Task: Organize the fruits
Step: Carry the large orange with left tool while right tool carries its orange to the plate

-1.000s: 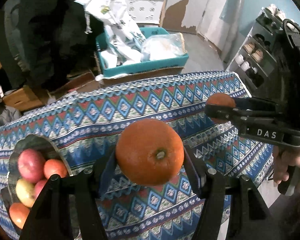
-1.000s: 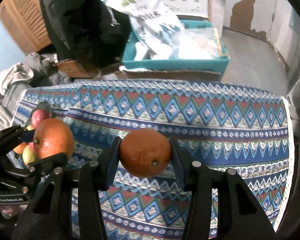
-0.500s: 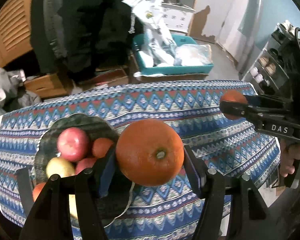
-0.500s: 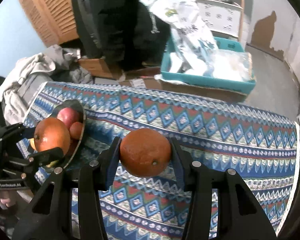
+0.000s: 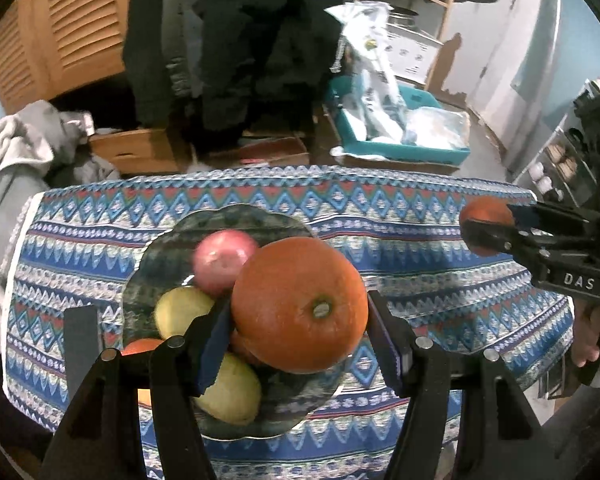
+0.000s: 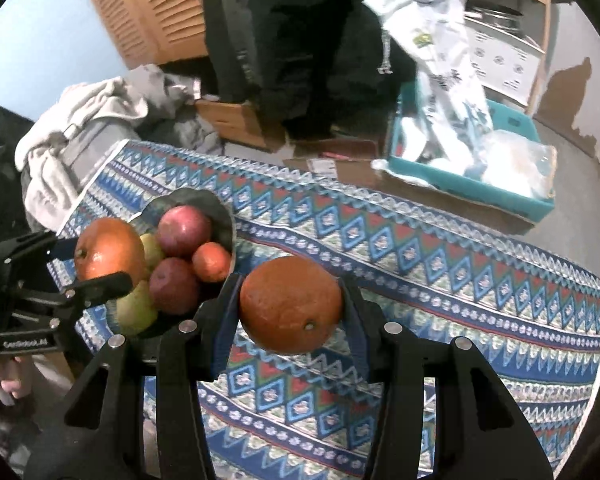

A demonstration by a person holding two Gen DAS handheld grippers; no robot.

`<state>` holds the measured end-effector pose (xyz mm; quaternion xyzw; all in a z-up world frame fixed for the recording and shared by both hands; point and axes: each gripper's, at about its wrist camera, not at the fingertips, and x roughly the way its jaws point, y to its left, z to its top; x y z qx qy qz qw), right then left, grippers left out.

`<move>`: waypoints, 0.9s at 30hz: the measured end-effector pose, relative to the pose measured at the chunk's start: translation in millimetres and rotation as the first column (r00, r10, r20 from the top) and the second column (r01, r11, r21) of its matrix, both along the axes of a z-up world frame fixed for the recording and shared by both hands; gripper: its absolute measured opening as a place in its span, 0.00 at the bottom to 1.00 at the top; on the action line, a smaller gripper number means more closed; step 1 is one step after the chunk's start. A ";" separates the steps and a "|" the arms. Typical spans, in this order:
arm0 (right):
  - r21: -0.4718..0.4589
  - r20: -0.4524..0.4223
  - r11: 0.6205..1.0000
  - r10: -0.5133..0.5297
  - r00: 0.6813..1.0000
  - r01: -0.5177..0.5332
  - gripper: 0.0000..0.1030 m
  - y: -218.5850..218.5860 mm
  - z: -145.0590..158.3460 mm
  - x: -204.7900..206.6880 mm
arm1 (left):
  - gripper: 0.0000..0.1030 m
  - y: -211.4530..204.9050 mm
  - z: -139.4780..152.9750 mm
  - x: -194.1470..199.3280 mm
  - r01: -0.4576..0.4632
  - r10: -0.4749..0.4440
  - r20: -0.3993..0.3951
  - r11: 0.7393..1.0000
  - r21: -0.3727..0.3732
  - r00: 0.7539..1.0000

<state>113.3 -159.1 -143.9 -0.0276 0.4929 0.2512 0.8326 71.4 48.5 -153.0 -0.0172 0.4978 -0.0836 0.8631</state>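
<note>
My left gripper (image 5: 300,312) is shut on a large orange (image 5: 300,304), held over the dark glass bowl (image 5: 256,216) at the table's left end. The bowl holds a red apple (image 5: 224,256), yellow-green fruit (image 5: 182,312) and smaller oranges. My right gripper (image 6: 290,308) is shut on a second orange (image 6: 290,304), above the patterned tablecloth (image 6: 460,280) just right of the bowl (image 6: 188,200). In the right wrist view the left gripper (image 6: 84,260) with its large orange (image 6: 110,250) hangs at the bowl's left rim. The left wrist view shows the right gripper (image 5: 488,228) at the far right.
The blue, red and white cloth (image 5: 400,216) covers the whole table. Beyond its far edge lie a teal crate with bags (image 5: 400,136), cardboard boxes (image 5: 140,152), dark hanging clothes (image 5: 240,40) and a grey cloth heap (image 6: 92,120). A hand (image 5: 592,336) holds the right gripper.
Both grippers have swung left along the table with their oranges. The bowl, at the lower left a second ago, now lies right under the left gripper's orange and beside the right gripper.
</note>
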 end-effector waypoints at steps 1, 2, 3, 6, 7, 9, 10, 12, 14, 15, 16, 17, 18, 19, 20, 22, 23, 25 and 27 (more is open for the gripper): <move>0.000 -0.004 1.000 0.006 1.000 -0.006 0.46 3.8 -1.0 -0.5 | 0.64 4.6 -2.2 -0.2 -0.008 0.008 -0.002 1.000 -0.003 1.000; 0.001 -0.009 1.000 0.015 1.000 -0.015 0.46 9.4 -2.9 -0.5 | 0.64 9.3 -5.3 0.1 -0.017 0.017 -0.008 1.000 -0.007 1.000; 0.000 -0.012 1.000 0.021 1.000 -0.021 0.46 12.9 -3.7 -0.5 | 0.64 13.0 -8.0 -0.1 -0.024 0.024 -0.014 1.000 -0.009 1.000; -0.004 -0.019 0.999 0.041 0.999 -0.041 0.46 25.1 -6.8 -0.4 | 0.64 22.9 -19.6 0.9 -0.040 0.039 -0.036 0.999 -0.007 0.999; -0.004 -0.022 0.999 0.047 0.999 -0.048 0.46 29.2 -7.3 -0.9 | 0.64 26.2 -24.2 1.0 -0.046 0.045 -0.045 0.999 -0.005 0.998; -0.003 -0.028 0.998 0.065 0.998 -0.065 0.46 39.5 -8.9 -0.5 | 0.64 33.6 -32.2 0.3 -0.062 0.061 -0.065 0.998 -0.008 0.996; -0.003 -0.029 0.997 0.072 0.997 -0.072 0.46 43.7 -9.8 -0.4 | 0.64 36.4 -34.7 -0.3 -0.066 0.065 -0.070 0.998 -0.009 0.995; 0.001 -0.036 0.996 0.085 0.996 -0.085 0.46 51.7 -11.9 -0.5 | 0.64 41.0 -39.0 -0.5 -0.076 0.075 -0.078 0.997 -0.010 0.994; 0.001 -0.044 0.995 0.098 0.994 -0.098 0.46 59.7 -14.9 -0.5 | 0.64 44.9 -42.9 -0.6 -0.082 0.081 -0.085 0.997 -0.010 0.993; 0.000 -0.049 0.995 0.104 0.993 -0.104 0.46 64.1 -17.3 -0.5 | 0.64 46.2 -44.6 -0.9 -0.083 0.082 -0.089 0.996 -0.010 0.993; 0.000 -0.056 0.994 0.110 0.992 -0.110 0.46 68.4 -20.0 -0.5 | 0.64 47.8 -46.7 -0.8 -0.085 0.083 -0.092 0.996 -0.011 0.992; 0.000 -0.061 0.993 0.115 0.992 -0.115 0.46 70.6 -21.6 0.0 | 0.64 49.0 -48.7 -1.2 -0.086 0.085 -0.096 0.996 -0.010 0.992; 0.001 -0.067 0.993 0.121 0.990 -0.122 0.46 74.3 -24.3 0.0 | 0.64 49.7 -50.6 -1.3 -0.087 0.086 -0.100 0.996 -0.008 0.991; 0.001 -0.071 0.992 0.125 0.990 -0.126 0.46 76.8 -25.8 0.0 | 0.64 50.4 -52.8 -1.3 -0.088 0.087 -0.104 0.996 -0.007 0.991; 0.000 -0.076 0.992 0.130 0.989 -0.130 0.46 80.6 -27.8 0.3 | 0.64 51.4 -55.1 -1.1 -0.090 0.088 -0.110 0.996 -0.006 0.990; -0.001 -0.083 0.990 0.138 0.987 -0.139 0.46 85.4 -31.1 0.3 | 0.64 53.3 -59.3 -0.8 -0.092 0.091 -0.119 0.996 -0.006 0.989; -0.002 -0.087 0.990 0.142 0.986 -0.143 0.46 88.0 -32.6 0.1 | 0.64 54.4 -61.3 -0.3 -0.095 0.094 -0.126 0.995 -0.005 0.988; -0.001 -0.095 0.988 0.151 0.984 -0.152 0.46 93.7 -35.7 0.3 | 0.64 56.6 -65.3 0.5 -0.099 0.097 -0.137 0.995 -0.008 0.986; -0.003 -0.099 0.987 0.158 0.982 -0.160 0.46 98.0 -37.9 0.0 | 0.64 57.5 -68.9 1.2 -0.101 0.099 -0.148 0.995 -0.008 0.984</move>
